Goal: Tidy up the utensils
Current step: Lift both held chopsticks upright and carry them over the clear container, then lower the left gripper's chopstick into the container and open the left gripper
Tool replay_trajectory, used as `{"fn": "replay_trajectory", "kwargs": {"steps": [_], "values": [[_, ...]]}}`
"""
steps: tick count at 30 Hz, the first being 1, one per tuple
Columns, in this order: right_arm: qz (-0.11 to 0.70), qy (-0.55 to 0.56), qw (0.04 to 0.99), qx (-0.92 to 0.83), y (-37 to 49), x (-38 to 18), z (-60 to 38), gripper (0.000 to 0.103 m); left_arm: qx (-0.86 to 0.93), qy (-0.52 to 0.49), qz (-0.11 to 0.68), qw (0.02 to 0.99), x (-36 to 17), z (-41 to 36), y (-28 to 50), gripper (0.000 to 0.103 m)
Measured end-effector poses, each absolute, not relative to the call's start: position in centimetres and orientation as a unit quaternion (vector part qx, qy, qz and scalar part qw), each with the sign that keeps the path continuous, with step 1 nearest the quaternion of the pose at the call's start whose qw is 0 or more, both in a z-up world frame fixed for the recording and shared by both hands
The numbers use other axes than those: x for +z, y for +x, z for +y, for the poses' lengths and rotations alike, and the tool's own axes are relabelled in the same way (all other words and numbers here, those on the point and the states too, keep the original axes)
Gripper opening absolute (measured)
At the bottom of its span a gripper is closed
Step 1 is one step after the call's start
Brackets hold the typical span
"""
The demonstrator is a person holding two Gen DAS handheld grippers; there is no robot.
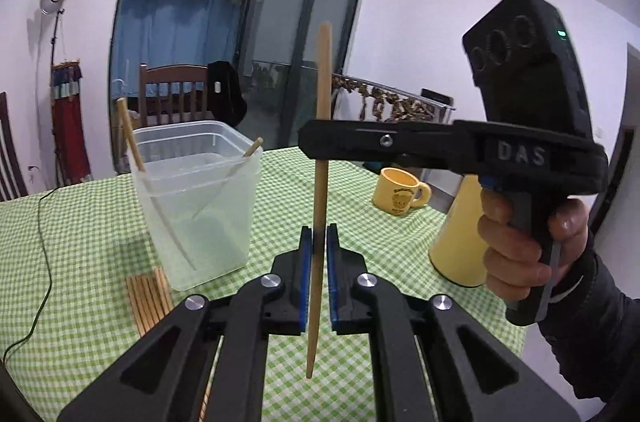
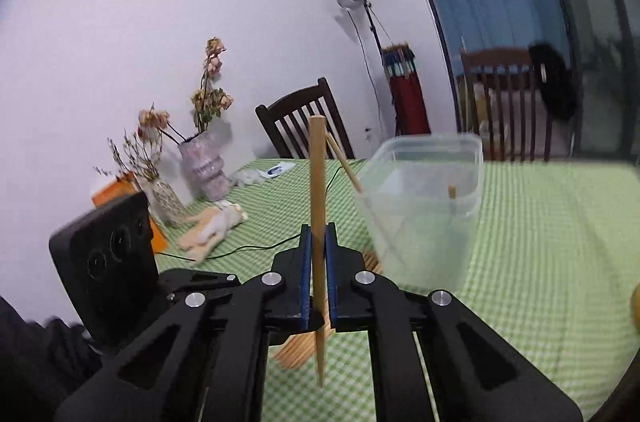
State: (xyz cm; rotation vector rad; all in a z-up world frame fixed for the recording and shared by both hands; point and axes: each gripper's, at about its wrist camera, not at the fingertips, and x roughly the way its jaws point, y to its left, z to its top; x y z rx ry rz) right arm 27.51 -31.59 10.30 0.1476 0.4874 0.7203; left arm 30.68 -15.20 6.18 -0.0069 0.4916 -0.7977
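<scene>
Left claw (image 1: 316, 236) is clamped on an upright wooden chopstick (image 1: 321, 182). Right claw (image 2: 319, 236) pinches another wooden chopstick (image 2: 318, 206), both above the green-checked counter (image 1: 80, 222).

Desk (image 1: 80, 230) cloth: green-and-white check throughout; left gripper (image 1: 319, 234) black with blue pads (image 1: 306, 262) and silver pivot bolts; right gripper (image 2: 319, 234) the same black, blue and silver; chopstick (image 1: 320, 206) in the left gripper pale tan wood; chopstick (image 2: 318, 206) in the right gripper likewise tan; storage tub (image 1: 196, 198) translucent, frosted white; loose chopsticks (image 1: 148, 298) beside it light tan; mug (image 1: 398, 192) yellow with a darker printed motif, detail too small to read; cup (image 1: 456, 242) nearer the hand (image 1: 516, 246) plain pale yellow; vase (image 2: 204, 166) mottled pink-grey, flowers dried brown and faded pink; chair (image 2: 304, 126) dark brown.
</scene>
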Motion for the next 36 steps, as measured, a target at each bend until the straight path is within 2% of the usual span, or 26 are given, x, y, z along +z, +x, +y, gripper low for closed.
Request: {"fn": "replay_trajectory", "kwargs": {"steps": [4,7,11,13,16,27,34,36], "values": [[0.217,0.062,0.911,0.345,27.8,11.8,-31.8,0.007,-0.417,-0.012,0.236,0.878,7.8,-15.0,32.0,0.005],[0.205,0.053,0.914,0.345,28.0,13.1,-31.9,0.007,-0.445,-0.022,0.224,0.867,9.0,-14.8,32.7,0.017],[0.191,0.032,0.915,0.353,27.8,14.2,-31.7,0.007,-0.462,-0.007,0.212,0.861,9.9,-15.1,33.3,0.017],[0.190,0.028,0.915,0.354,28.0,14.4,-31.7,0.007,-0.458,0.003,0.194,0.868,10.4,-15.2,33.2,0.004],[0.182,0.026,0.917,0.353,28.3,14.8,-32.0,0.007,-0.454,0.012,0.184,0.872,10.9,-15.3,33.2,0.003],[0.132,-0.041,0.940,0.311,32.0,20.0,-31.4,0.007,-0.414,0.075,0.126,0.899,16.3,-17.0,38.0,0.005],[0.142,-0.055,0.950,0.272,37.1,17.9,-30.5,0.007,-0.387,0.077,0.148,0.907,14.9,-17.7,44.1,0.006],[0.156,-0.039,0.949,0.273,38.8,16.6,-30.7,0.007,-0.364,0.071,0.170,0.913,14.2,-17.8,45.9,0.015]]}}
